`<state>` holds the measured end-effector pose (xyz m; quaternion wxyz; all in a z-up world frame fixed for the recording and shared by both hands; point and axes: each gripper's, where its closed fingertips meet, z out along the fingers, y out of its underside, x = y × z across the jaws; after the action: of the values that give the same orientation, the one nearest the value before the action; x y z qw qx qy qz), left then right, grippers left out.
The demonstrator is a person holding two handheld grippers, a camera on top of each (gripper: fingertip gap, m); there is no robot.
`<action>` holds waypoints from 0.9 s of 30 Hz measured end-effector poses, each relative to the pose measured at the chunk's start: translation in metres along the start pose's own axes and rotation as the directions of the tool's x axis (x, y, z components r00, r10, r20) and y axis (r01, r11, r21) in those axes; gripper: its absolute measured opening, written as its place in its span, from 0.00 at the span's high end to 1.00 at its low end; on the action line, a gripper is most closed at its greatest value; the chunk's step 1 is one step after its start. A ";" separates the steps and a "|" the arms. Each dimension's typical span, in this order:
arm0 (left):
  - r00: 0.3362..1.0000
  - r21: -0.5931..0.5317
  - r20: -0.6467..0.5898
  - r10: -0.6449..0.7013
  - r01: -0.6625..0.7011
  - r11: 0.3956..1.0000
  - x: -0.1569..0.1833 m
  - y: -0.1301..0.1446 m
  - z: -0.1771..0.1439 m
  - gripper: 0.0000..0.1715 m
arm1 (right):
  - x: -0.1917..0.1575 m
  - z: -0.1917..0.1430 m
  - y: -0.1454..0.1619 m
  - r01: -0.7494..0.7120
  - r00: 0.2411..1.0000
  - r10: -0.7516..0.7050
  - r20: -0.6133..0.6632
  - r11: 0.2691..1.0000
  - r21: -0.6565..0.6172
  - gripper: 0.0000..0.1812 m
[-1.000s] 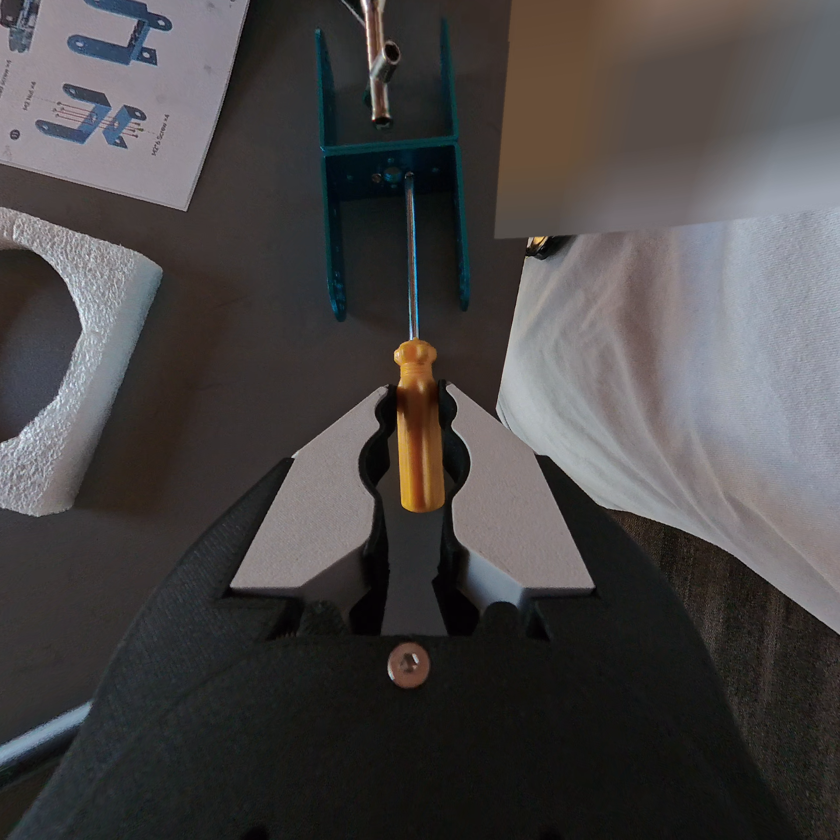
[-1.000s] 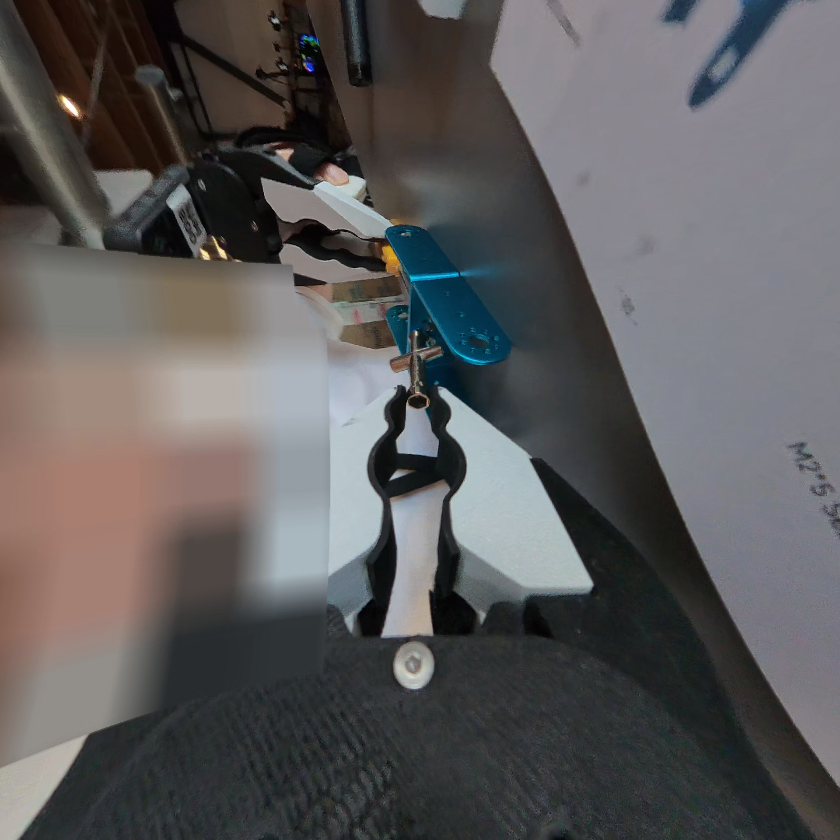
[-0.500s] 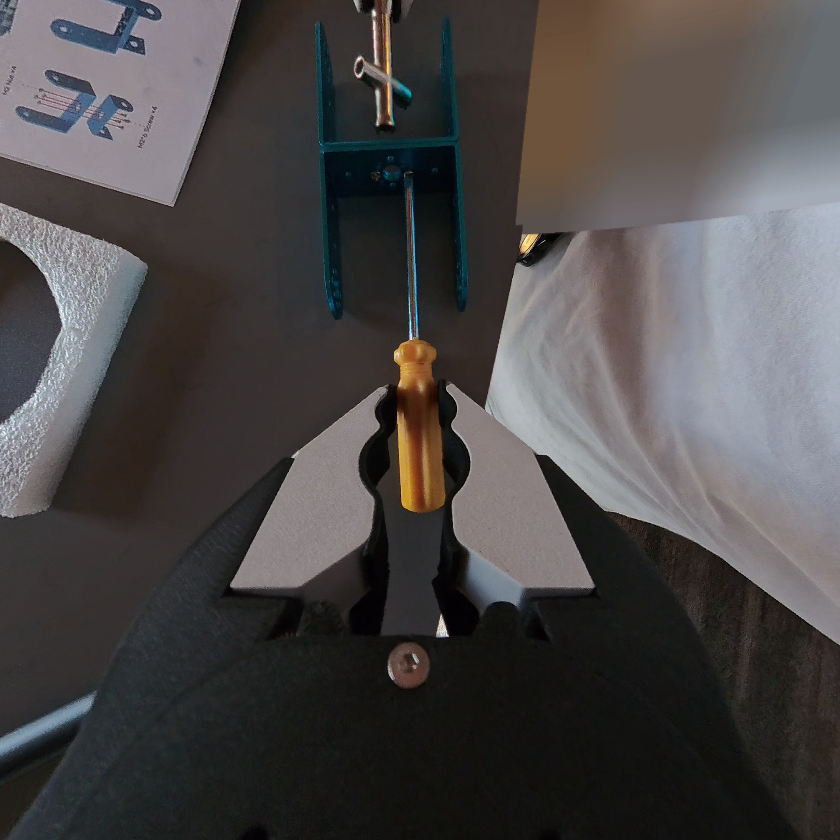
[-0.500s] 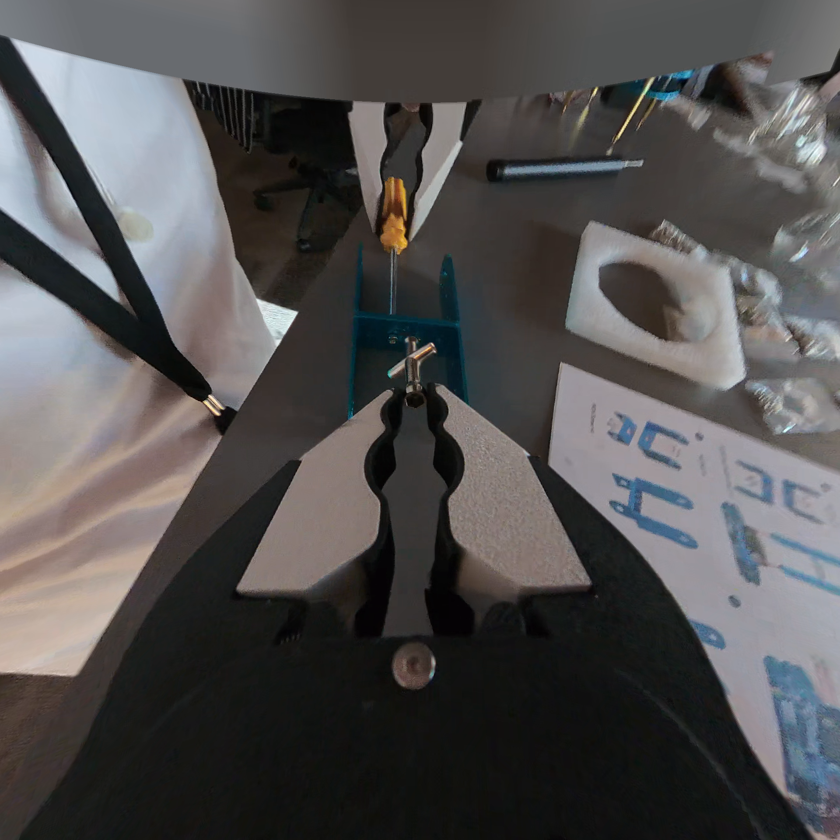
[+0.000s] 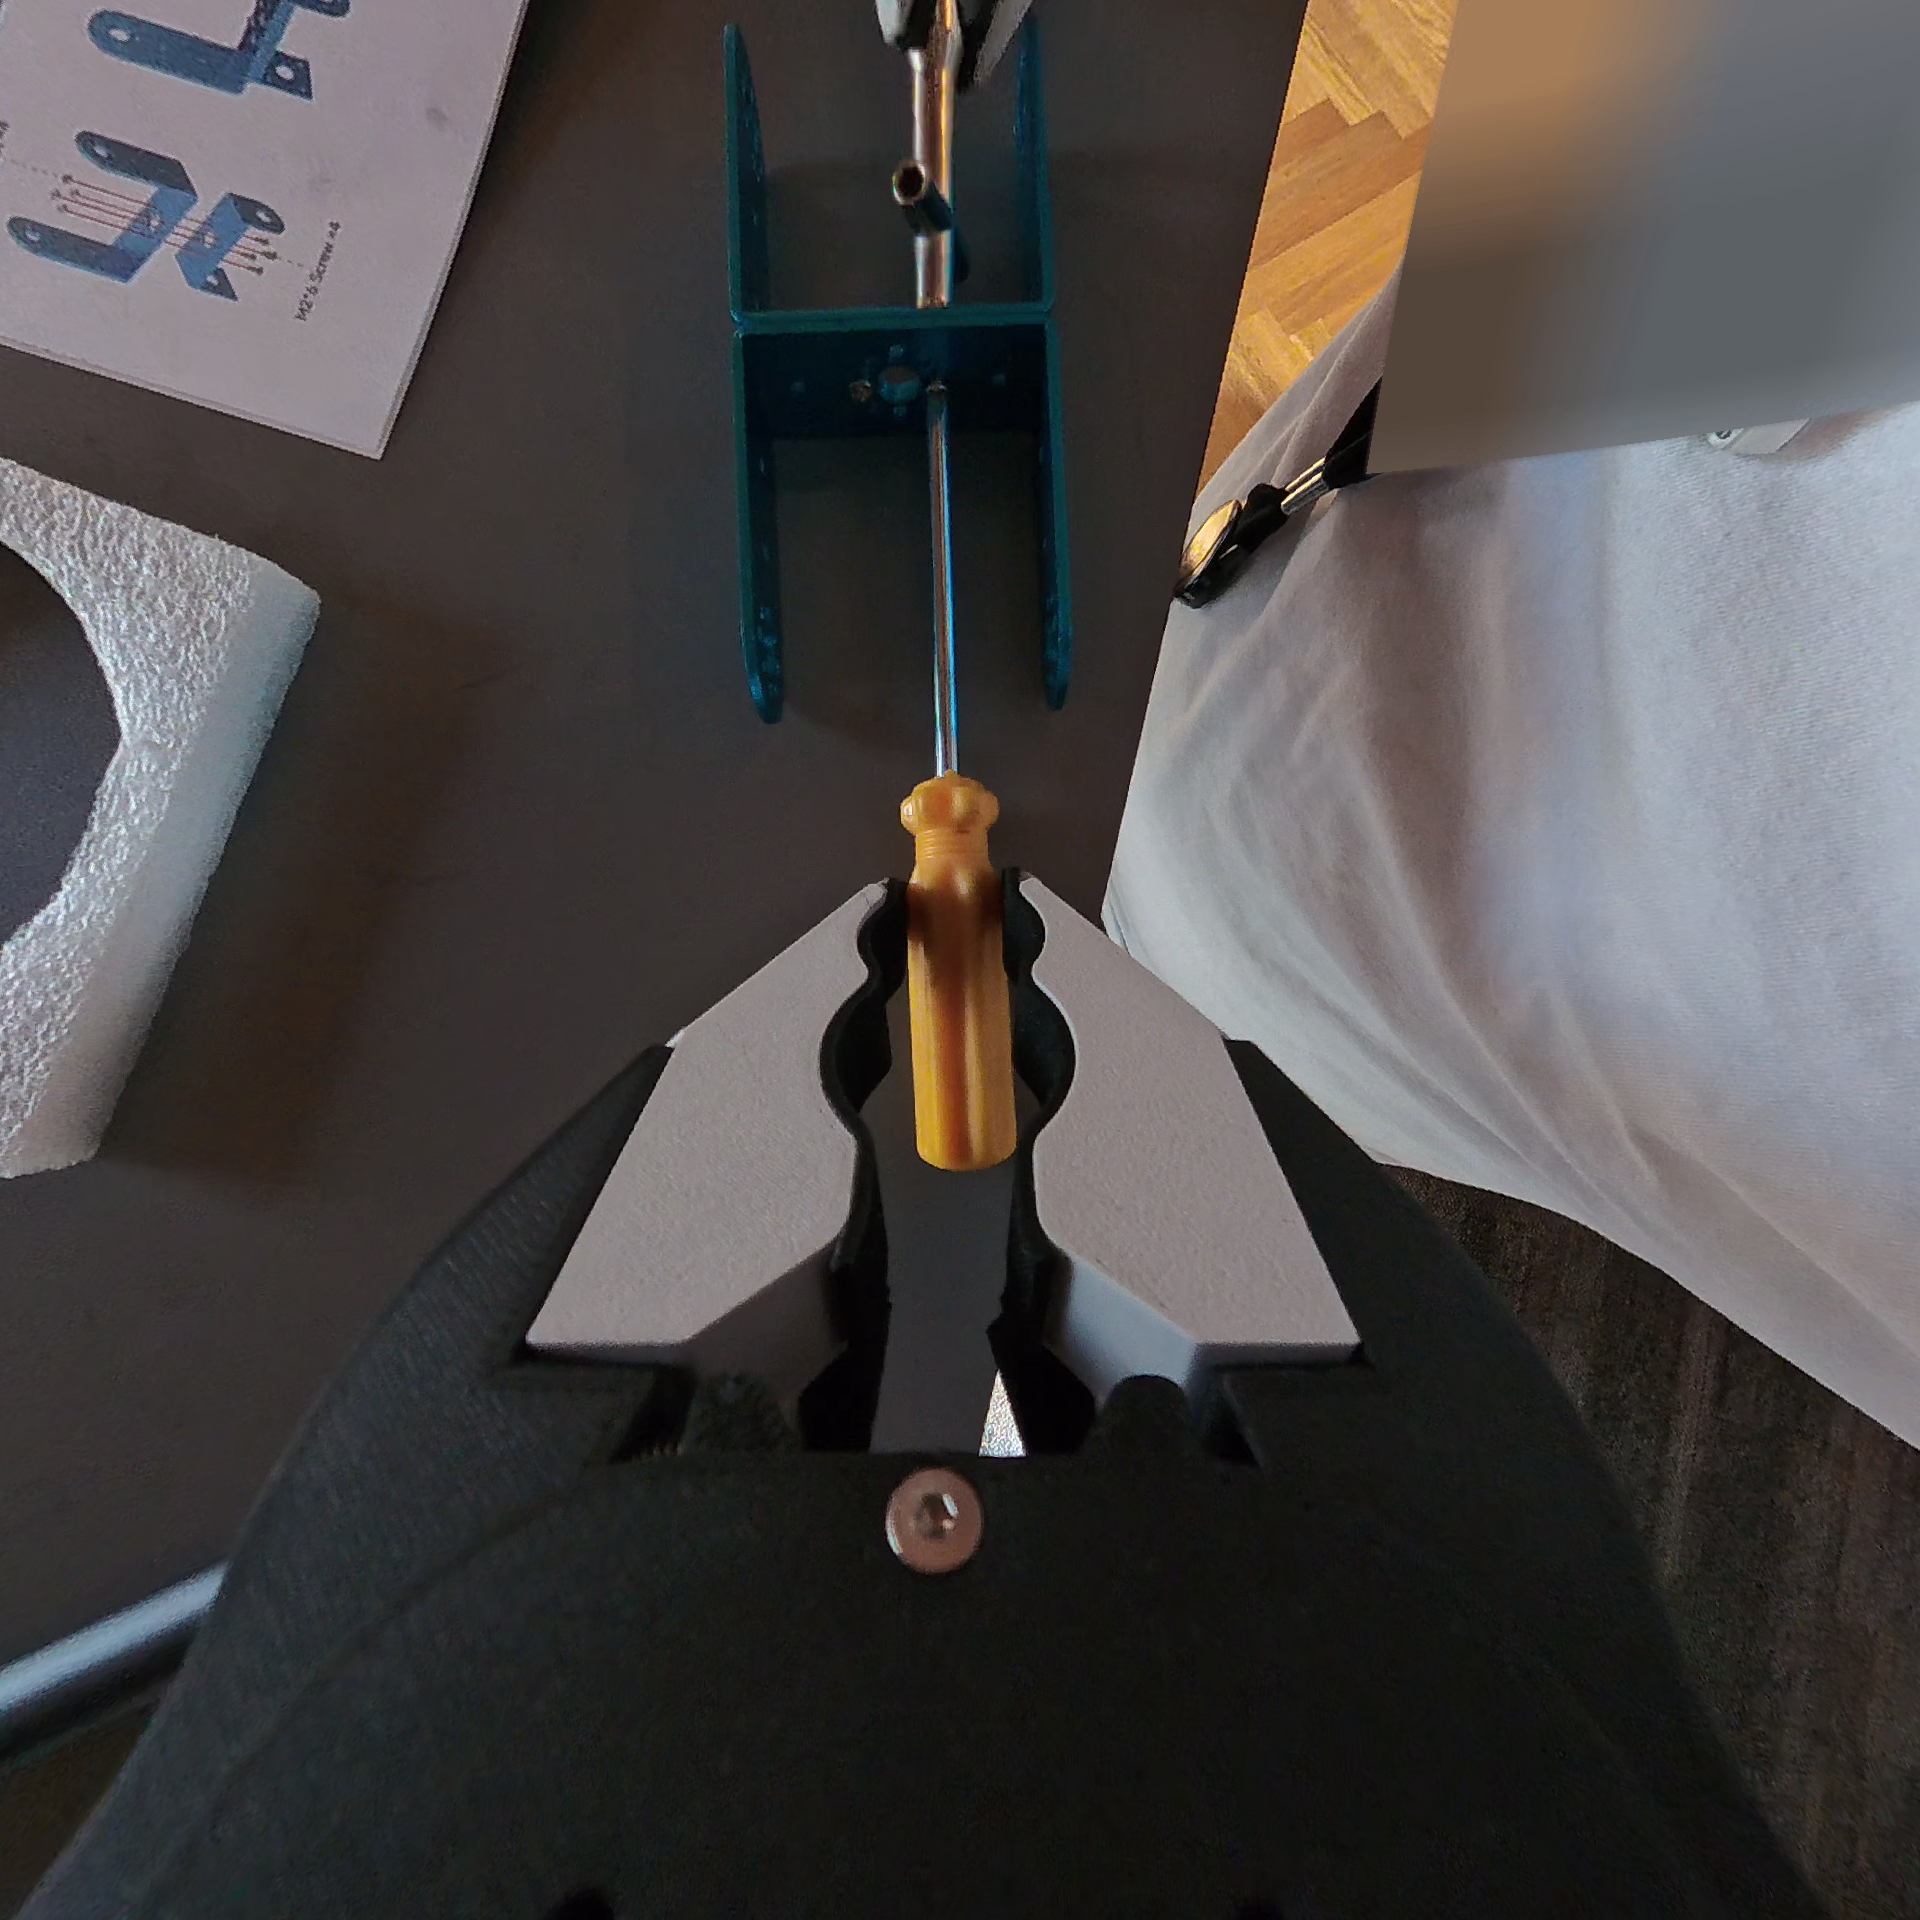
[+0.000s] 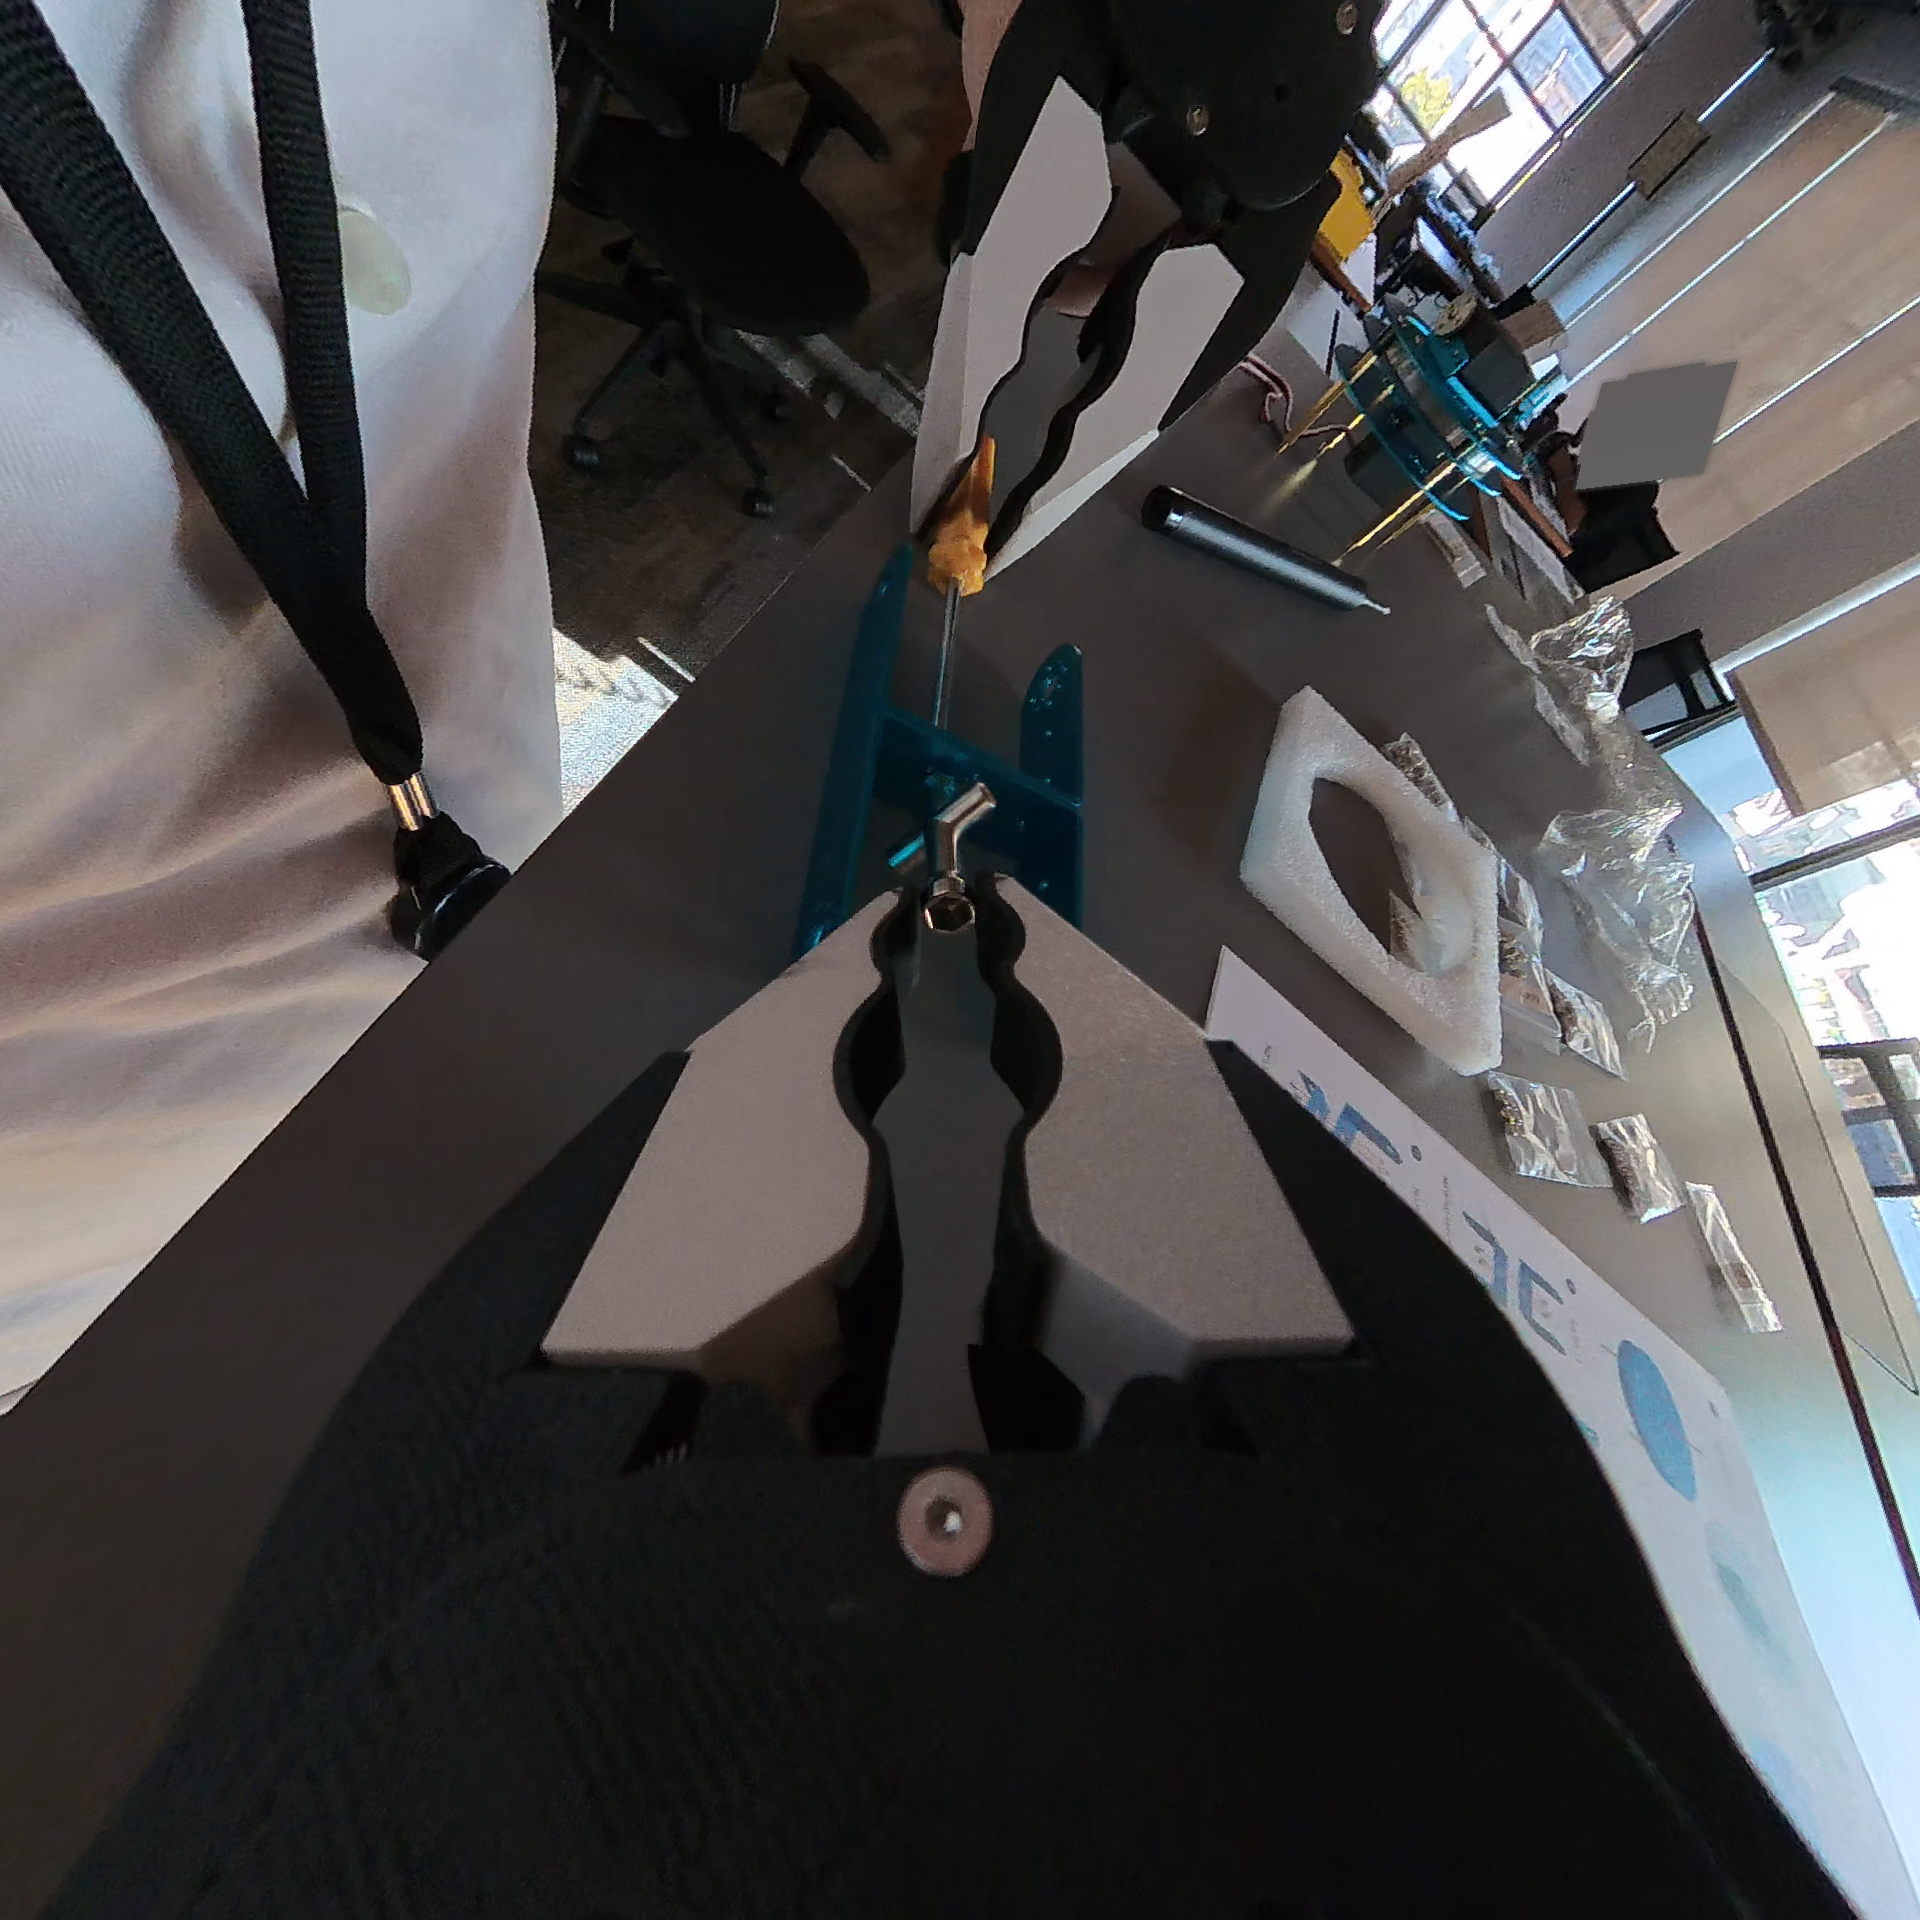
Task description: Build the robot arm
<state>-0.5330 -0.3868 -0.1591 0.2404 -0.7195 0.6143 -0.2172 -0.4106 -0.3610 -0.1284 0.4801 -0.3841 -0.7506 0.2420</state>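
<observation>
A blue H-shaped metal bracket (image 5: 894,384) lies on the dark worktop (image 5: 499,623), a yellow-handled screwdriver (image 5: 958,987) tip set against its crosspiece from one side, a small silver socket wrench (image 6: 951,831) meeting it from the opposite side.

Daylight from windows (image 6: 1849,935) at right glares, blown out; the tabletop (image 5: 468,727) stays dim with soft shadows; wide-angle edges bend.

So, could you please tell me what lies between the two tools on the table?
The blue metal bracket lies between them: the left tool holds a yellow-handled screwdriver to its crosspiece, the right tool a small metal socket wrench. Both views show it.
</observation>
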 end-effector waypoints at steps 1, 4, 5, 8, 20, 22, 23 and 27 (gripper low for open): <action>1.000 -0.002 0.000 0.000 0.000 1.000 0.000 0.000 0.000 0.90 | -0.001 0.000 0.001 -0.003 1.000 0.003 0.003 1.000 -0.004 0.95; 1.000 -0.005 -0.001 -0.002 0.002 1.000 0.001 0.000 0.000 0.90 | 0.000 0.001 -0.001 0.007 1.000 -0.007 -0.004 1.000 0.002 0.95; 1.000 -0.006 -0.001 -0.001 0.001 1.000 0.001 -0.001 0.001 0.90 | -0.001 0.001 -0.002 0.012 1.000 -0.012 0.004 1.000 0.005 0.95; 1.000 -0.008 0.000 0.003 -0.003 1.000 0.001 -0.001 0.001 0.90 | -0.003 0.002 -0.003 0.023 1.000 -0.023 0.006 1.000 -0.001 0.95; 1.000 -0.021 -0.001 0.013 -0.013 1.000 0.003 0.000 0.001 0.90 | -0.006 0.004 0.003 0.096 0.994 -0.089 0.057 0.989 -0.116 0.94; 1.000 -0.023 -0.003 0.015 -0.015 1.000 0.003 -0.001 0.001 0.90 | -0.009 0.005 0.006 0.108 0.992 -0.097 0.080 0.983 -0.150 0.94; 1.000 -0.023 -0.006 0.016 -0.016 1.000 0.003 -0.001 0.001 0.90 | -0.010 0.005 0.008 0.111 0.991 -0.097 0.089 0.979 -0.173 0.94; 1.000 -0.025 -0.008 0.024 -0.024 0.999 0.004 -0.002 0.002 0.90 | -0.014 0.005 0.010 0.118 0.989 -0.094 0.116 0.969 -0.215 0.95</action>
<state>-0.5301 -0.3905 -0.1595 0.2314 -0.7143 0.6264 -0.2092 -0.4087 -0.3665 -0.1455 0.4064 -0.3811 -0.8166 0.1506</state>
